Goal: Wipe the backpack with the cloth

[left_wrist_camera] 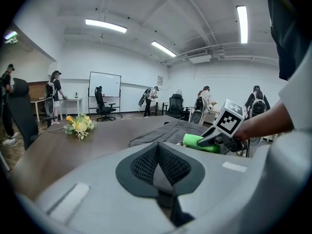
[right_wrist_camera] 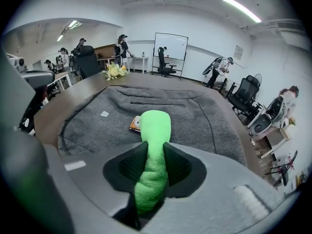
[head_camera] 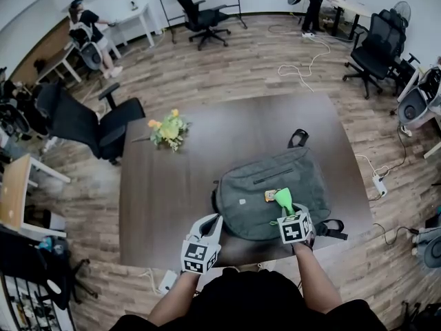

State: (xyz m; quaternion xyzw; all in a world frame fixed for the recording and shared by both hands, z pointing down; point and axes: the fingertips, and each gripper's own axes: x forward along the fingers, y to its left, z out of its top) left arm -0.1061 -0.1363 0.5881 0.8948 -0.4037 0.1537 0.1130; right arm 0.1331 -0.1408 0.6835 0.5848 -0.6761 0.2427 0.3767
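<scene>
A grey backpack [head_camera: 275, 185] lies flat on the dark table [head_camera: 165, 198], zipper side up, and fills the right gripper view [right_wrist_camera: 146, 106]. My right gripper [head_camera: 286, 209] is shut on a bright green cloth [right_wrist_camera: 153, 145], a roll that sticks out over the near part of the backpack [head_camera: 283, 197]. A small orange tag [right_wrist_camera: 134, 125] lies on the fabric just past the cloth's tip. My left gripper [head_camera: 210, 227] hovers at the table's near edge, left of the backpack, jaws shut with nothing between them. From the left gripper view the cloth [left_wrist_camera: 200, 142] shows to the right.
A bunch of yellow flowers [head_camera: 167, 130] lies on the far left of the table. Black office chairs [head_camera: 89, 123] stand around it, and cables [head_camera: 303, 64] trail over the wooden floor. People stand at desks along the walls.
</scene>
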